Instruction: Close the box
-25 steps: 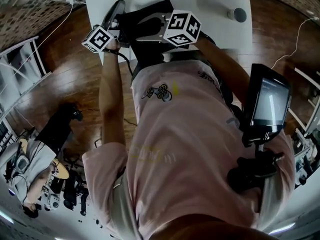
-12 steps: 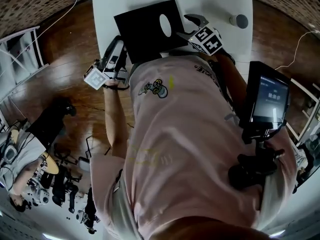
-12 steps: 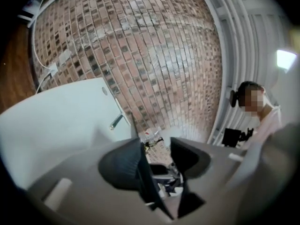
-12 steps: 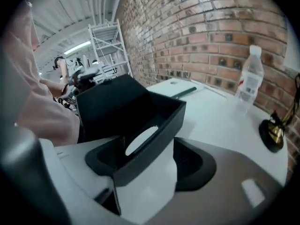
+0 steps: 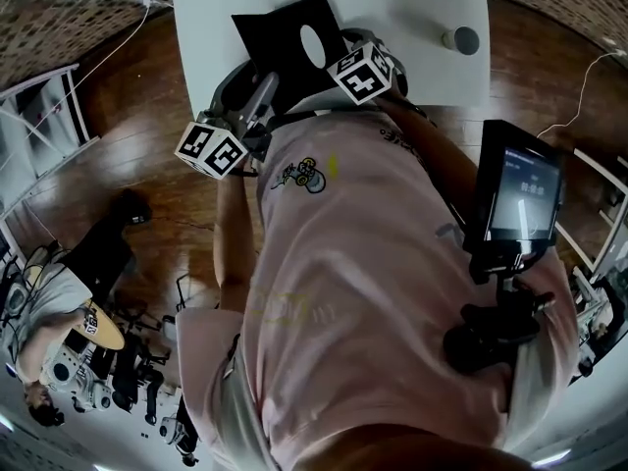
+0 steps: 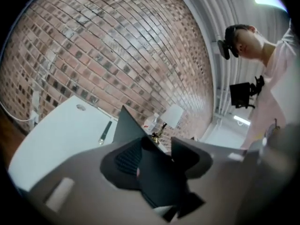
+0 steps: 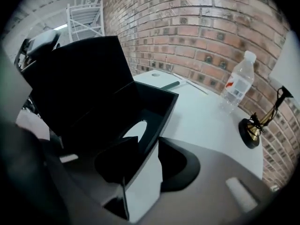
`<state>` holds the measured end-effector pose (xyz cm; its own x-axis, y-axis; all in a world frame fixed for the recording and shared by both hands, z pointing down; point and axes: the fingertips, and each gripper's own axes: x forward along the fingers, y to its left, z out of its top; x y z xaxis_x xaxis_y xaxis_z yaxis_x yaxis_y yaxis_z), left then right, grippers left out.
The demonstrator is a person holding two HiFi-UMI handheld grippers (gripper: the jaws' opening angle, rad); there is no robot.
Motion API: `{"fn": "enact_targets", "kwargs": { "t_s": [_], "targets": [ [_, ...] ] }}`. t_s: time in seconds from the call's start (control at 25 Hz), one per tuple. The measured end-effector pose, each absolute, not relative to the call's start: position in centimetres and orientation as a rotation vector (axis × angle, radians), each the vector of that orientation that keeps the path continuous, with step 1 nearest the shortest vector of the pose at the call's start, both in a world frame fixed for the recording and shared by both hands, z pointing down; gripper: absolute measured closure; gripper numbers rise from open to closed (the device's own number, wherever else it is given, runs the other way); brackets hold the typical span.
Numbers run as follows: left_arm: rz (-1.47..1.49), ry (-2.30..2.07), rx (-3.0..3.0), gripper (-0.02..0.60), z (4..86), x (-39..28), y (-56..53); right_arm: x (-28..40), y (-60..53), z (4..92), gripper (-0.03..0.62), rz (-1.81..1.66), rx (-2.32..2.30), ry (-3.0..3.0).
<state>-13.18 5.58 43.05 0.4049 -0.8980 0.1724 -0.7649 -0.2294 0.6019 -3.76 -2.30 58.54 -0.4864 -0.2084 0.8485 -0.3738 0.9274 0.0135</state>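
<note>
1. Where it lay on the smooth white table [image 5: 412,8], the box [image 5: 280,42] appeared as a thin-walled, matt black carton. Its flat lid stood raised, and an oval cut-out [image 5: 312,44] pierced one panel.
2. Left gripper [image 6: 157,156]: grey moulded body with dark, finely ribbed pads [image 6: 125,156]. Its jaws were opening, spread on either side of a thin black panel [image 6: 154,177] of the box, and the ribbed pad stood clear of the panel.
3. Right gripper [image 7: 143,161]: its jaws were closing astride the edge of the box's near wall. A sliver of white table showed between that wall and one jaw, so nothing was pinched yet.
4. The box sat at the table's near edge, directly ahead of both grippers, with the left gripper at its left corner and the right gripper at its right.
5. Background: a clear plastic bottle [image 7: 236,83] stood well apart from the box, before a rough brick wall [image 7: 197,27].
</note>
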Motion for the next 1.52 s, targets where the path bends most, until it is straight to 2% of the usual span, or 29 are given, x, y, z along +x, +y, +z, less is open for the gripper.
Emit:
{"fn": "enact_targets", "kwargs": {
  "t_s": [0.24, 0.48, 0.56, 0.72, 0.8, 0.92, 1.0, 1.08, 1.16, 1.24, 1.52],
  "targets": [
    [-0.309, -1.391, 2.072, 0.388, 42.7, -16.2, 0.4, -5.5, -6.7, 58.5, 0.463, 0.312, 0.542, -2.100],
    [-0.432, -1.420, 1.961, 0.508, 42.8, -19.8, 0.6, -4.3, -7.8, 55.8, 0.476, 0.498, 0.591, -2.324],
    [-0.507, -1.395, 1.993, 0.522, 40.9, -19.4, 0.1, -2.5, -8.2, 54.5, 0.475, 0.517, 0.631, -2.366],
    [-0.531, -1.187, 2.154, 0.518, 36.4, -13.8, -2.4, 3.3, -9.9, 52.7, 0.476, 0.584, 0.835, -2.357],
    [-0.442, -0.959, 2.274, 0.518, 35.5, -7.8, -3.7, 5.8, -10.8, 51.7, 0.515, 0.600, 0.933, -2.356],
    [-0.303, -0.734, 2.459, 0.518, 34.3, 0.3, -4.6, 8.6, -11.7, 49.1, 0.517, 0.553, 1.050, -2.374],
    [-0.237, -0.724, 2.572, 0.520, 32.3, 2.2, -4.1, 8.9, -11.9, 46.6, 0.516, 0.465, 1.074, -2.420],
    [-0.210, -0.789, 2.613, 0.520, 30.9, 1.4, -3.4, 7.7, -11.7, 44.4, 0.514, 0.364, 1.043, -2.483],
    [-0.209, -0.910, 2.600, 0.512, 31.0, -0.6, -2.9, 5.5, -11.4, 42.8, 0.426, 0.271, 0.977, -2.549],
    [-0.224, -1.068, 2.528, 0.503, 31.9, -3.1, -2.5, 2.8, -10.9, 42.0, 0.377, 0.206, 0.892, -2.599],
    [-0.398, -1.522, 2.225, 0.503, 32.8, -11.5, 2.1, -3.4, -9.2, 38.4, 0.367, 0.157, 0.742, -2.754]
  ]
}}
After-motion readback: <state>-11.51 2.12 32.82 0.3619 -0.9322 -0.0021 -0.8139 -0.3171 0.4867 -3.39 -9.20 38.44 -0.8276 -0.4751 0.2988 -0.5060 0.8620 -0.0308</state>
